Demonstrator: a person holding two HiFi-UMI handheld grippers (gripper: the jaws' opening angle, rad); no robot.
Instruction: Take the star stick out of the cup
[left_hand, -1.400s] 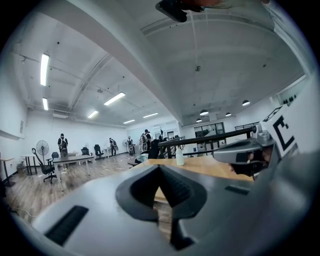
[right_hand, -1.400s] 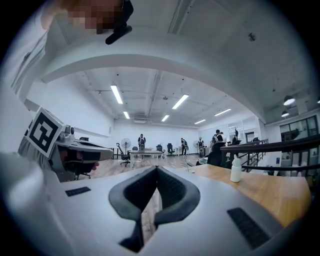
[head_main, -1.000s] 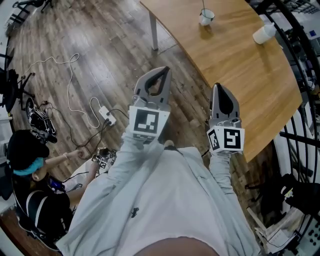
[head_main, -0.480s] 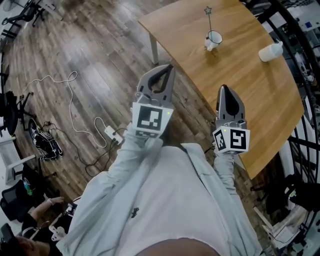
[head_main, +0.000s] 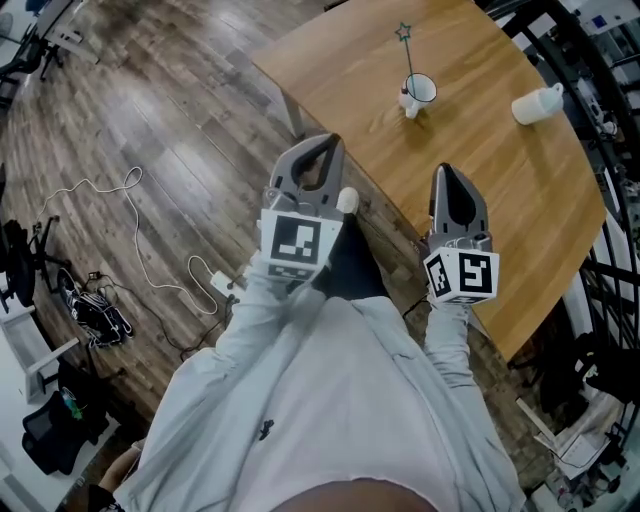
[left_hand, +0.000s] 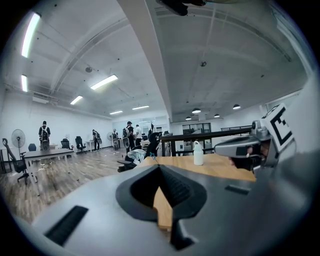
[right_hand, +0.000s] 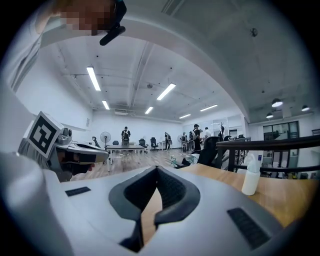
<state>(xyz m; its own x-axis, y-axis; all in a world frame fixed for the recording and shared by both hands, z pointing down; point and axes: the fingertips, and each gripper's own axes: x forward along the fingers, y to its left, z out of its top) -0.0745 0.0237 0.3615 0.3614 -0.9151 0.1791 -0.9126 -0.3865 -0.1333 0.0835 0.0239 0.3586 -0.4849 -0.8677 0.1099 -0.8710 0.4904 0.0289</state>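
Ahead, at twelve o'clock from the right claw (head_main: 444, 175), the star stick (head_main: 407, 50) stands in the cup (head_main: 421, 90) on the worktop (head_main: 500, 180). The right claw and the left claw (head_main: 322, 145) are closed tight, empty, well apart from it.

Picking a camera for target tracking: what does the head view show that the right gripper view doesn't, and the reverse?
Head view only, as far as I can tell: the cup with the star stick standing in it, and a white cable on the floor.

Right gripper view only: the right gripper seen along its jaws, shut with nothing between them, ceiling lights, a fan, and people far back.

Both: the wooden table, the white bottle and the left gripper.
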